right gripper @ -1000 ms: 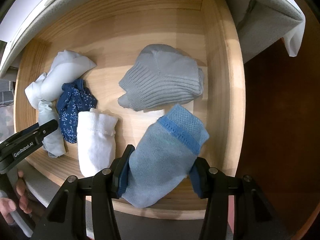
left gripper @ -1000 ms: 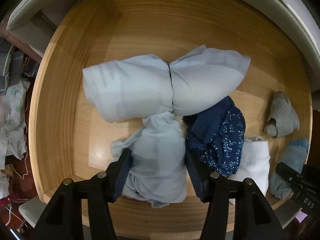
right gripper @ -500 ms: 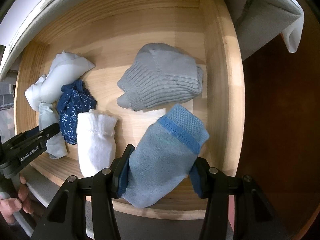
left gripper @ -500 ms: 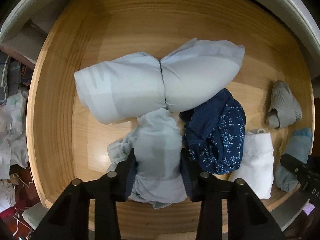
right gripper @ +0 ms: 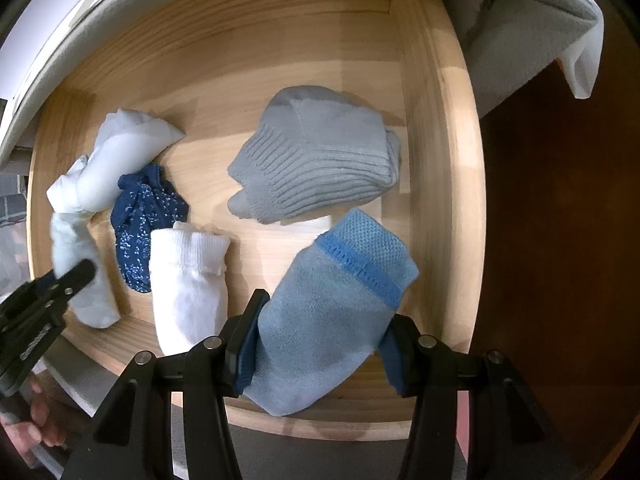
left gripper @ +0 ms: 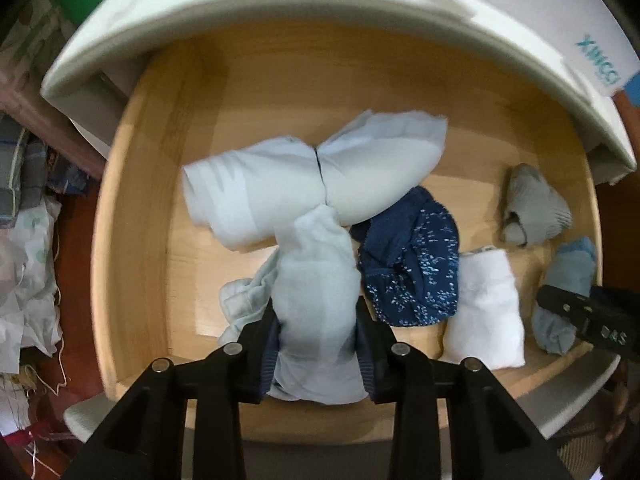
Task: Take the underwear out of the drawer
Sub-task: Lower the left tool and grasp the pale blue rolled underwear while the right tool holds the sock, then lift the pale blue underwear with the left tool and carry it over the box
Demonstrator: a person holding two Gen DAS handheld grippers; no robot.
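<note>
As both wrist cameras look down into the open wooden drawer (left gripper: 132, 240), each line starts at the fingers and works outward.

Left gripper (left gripper: 316, 344): fingers clenched on the pale blue underwear roll (left gripper: 316, 280), low centre of the left view; the roll's far end touches a larger pale bundle (left gripper: 312, 188) above it.

Right gripper (right gripper: 316, 344): fingers pressed against both sides of the light blue sock (right gripper: 336, 320), low centre of the right view, near the drawer's front edge.

Between them: navy floral underwear (left gripper: 412, 268) just right of the held roll, touching a white sock (left gripper: 486, 308); the grey ribbed sock (right gripper: 316, 168) sits apart, toward the right wall.

Left view only: a white top (left gripper: 280, 12) overhanging the drawer, with teal lettering at upper right, and cluttered fabric at far left.

Right view only: a bare hand (right gripper: 32, 428) at lower left gripping the left tool's handle; dark floor at right.

Pose: both tools point down and forward over the drawer's front edge; the left view is motion-blurred.
</note>
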